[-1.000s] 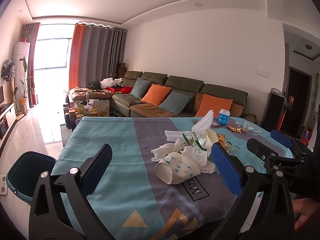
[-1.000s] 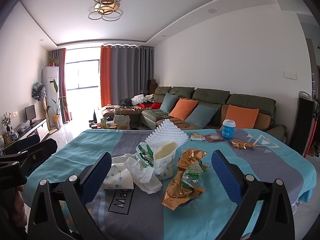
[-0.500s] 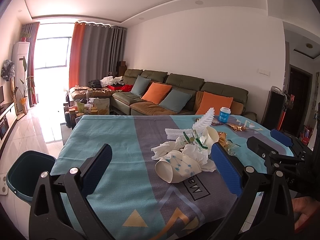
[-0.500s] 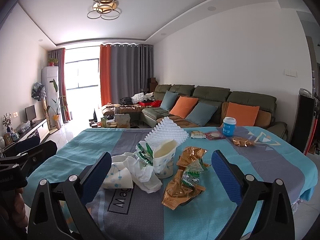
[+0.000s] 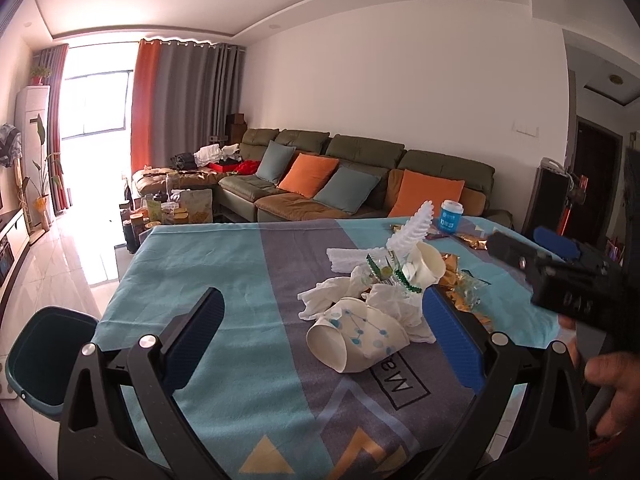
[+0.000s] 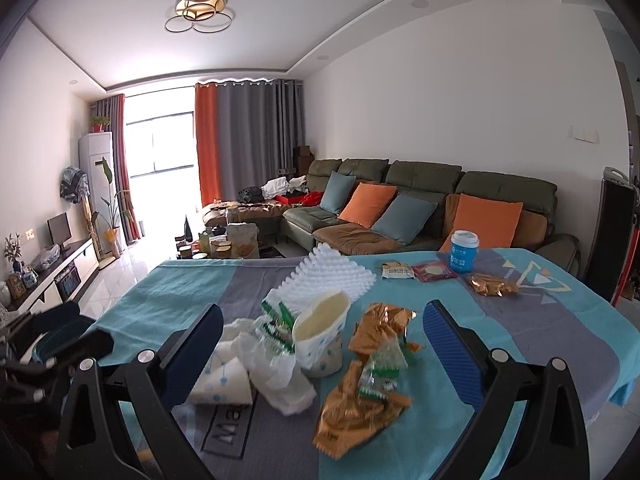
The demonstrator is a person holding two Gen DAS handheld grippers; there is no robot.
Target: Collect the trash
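Your left gripper (image 5: 320, 328) stands wide open with nothing between its two blue pads, low over the near edge of the table (image 5: 224, 264). Your right gripper (image 6: 320, 344) is wide open too and holds nothing.

Just beyond the left gripper lies one paper cup (image 5: 356, 344) on its side, white with blue dots, its mouth toward you. Crumpled white tissue (image 5: 340, 294) touches it from behind. A second paper cup (image 6: 320, 336) stands upright but squashed in the middle of the heap, with a green-and-white wrapper (image 6: 276, 320) beside it. In the right wrist view you can count two golden wrappers (image 6: 360, 400) near the right gripper, one lying flat and close, the other (image 6: 380, 322) crumpled just behind it, with a small clear green-printed packet between them.

Behind the heap leans one white foam sheet (image 6: 328, 280). Farther back on the cloth are two small flat sachets (image 6: 396, 271), side by side, one more golden wrapper (image 6: 492, 285), and one blue cup with a white lid (image 6: 464, 256), standing upright.

To the left of the table, on the floor, is one dark green bin (image 5: 44, 356), well apart from the heap. Behind the table stands the sofa (image 5: 360, 184) with four cushions, two orange and two grey-blue.
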